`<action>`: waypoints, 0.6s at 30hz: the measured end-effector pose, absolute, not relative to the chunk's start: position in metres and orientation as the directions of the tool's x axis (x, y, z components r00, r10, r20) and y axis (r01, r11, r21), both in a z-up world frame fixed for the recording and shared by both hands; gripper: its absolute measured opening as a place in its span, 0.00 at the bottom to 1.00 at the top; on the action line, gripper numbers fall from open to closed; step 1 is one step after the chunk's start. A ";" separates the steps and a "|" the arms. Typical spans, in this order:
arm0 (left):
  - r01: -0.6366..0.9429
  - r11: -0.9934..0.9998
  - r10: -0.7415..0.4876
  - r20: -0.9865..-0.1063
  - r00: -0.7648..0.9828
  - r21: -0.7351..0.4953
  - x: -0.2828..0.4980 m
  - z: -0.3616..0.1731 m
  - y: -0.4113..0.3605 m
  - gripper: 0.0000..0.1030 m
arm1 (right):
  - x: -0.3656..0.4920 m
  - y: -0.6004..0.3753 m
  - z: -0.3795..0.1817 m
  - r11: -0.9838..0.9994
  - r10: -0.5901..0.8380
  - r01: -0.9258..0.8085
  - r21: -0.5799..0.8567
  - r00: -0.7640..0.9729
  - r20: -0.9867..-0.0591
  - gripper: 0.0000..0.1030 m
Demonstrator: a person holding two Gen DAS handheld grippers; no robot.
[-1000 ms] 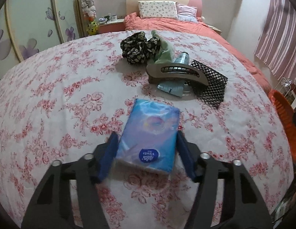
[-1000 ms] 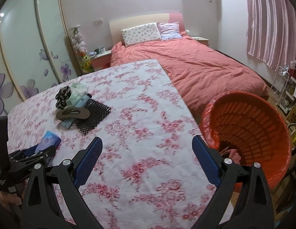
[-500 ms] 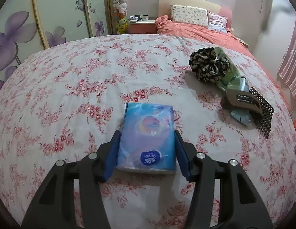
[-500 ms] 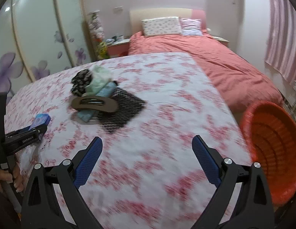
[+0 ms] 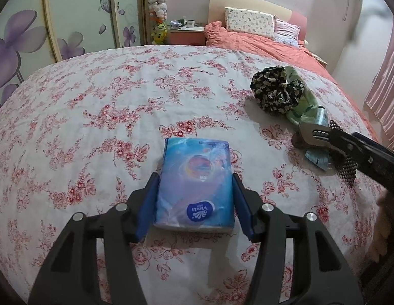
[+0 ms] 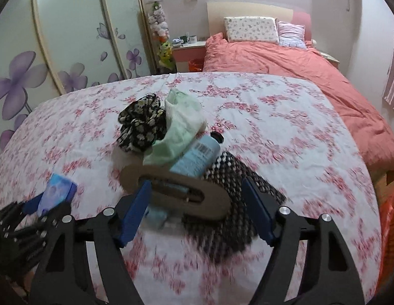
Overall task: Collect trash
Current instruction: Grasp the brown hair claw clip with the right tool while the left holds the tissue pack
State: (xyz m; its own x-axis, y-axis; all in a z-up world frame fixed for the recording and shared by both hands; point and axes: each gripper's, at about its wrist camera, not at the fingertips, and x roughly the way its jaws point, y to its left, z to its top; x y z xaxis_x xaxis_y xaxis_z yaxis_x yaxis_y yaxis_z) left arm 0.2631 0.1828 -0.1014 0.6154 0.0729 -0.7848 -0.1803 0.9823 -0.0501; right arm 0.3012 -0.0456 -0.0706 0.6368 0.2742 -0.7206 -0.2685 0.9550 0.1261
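Note:
My left gripper is shut on a blue tissue pack, its blue pads pressing both long sides, just above the floral tablecloth. The pack also shows in the right wrist view. My right gripper is open, its fingers either side of a brown hair claw clip that lies on a pile: a light blue bottle, a black mesh mat, a pale green cloth and a black floral scrunchie. The right gripper's arm enters the left wrist view by the pile.
The orange trash basket sits off the table's right edge. A bed with a coral duvet stands behind the table, a nightstand and wardrobe doors to the left.
My right gripper swung left from the orange basket to the pile and now straddles the hair clip. My left gripper turned left with the tissue pack still held.

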 end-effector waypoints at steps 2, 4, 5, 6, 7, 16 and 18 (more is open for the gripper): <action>-0.180 0.982 0.067 -0.784 0.617 -0.057 0.263 -0.102 0.183 0.53 | 0.307 -0.047 -0.072 0.951 0.292 -0.270 0.151 0.621 -0.727 0.72; -0.179 0.982 0.065 -0.784 0.618 -0.060 0.263 -0.102 0.183 0.53 | 0.313 -0.047 -0.075 0.941 0.323 -0.284 0.185 0.583 -0.745 0.72; -0.179 0.982 0.064 -0.784 0.618 -0.061 0.263 -0.101 0.183 0.53 | 0.314 -0.046 -0.077 0.936 0.335 -0.294 0.195 0.570 -0.750 0.72; -0.179 0.982 0.062 -0.783 0.618 -0.063 0.263 -0.101 0.183 0.53 | 0.313 -0.045 -0.076 0.931 0.344 -0.306 0.198 0.561 -0.753 0.72; -0.179 0.982 0.059 -0.783 0.619 -0.067 0.263 -0.101 0.184 0.53 | 0.312 -0.045 -0.076 0.927 0.353 -0.316 0.202 0.549 -0.758 0.72; -0.178 0.981 0.053 -0.782 0.621 -0.075 0.263 -0.101 0.184 0.54 | 0.283 -0.037 -0.077 0.885 0.421 -0.400 0.239 0.466 -0.779 0.70; -0.178 0.981 0.054 -0.782 0.621 -0.074 0.263 -0.101 0.185 0.54 | 0.282 -0.033 -0.077 0.893 0.402 -0.394 0.219 0.476 -0.782 0.70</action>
State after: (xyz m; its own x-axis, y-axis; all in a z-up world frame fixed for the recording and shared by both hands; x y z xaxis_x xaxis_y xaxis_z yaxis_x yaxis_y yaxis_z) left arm 0.2627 0.1846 -0.1008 0.6211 0.0535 -0.7819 -0.1782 0.9812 -0.0744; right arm 0.2819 -0.0328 -0.0768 0.4760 0.4021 -0.7821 -0.3936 0.8927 0.2194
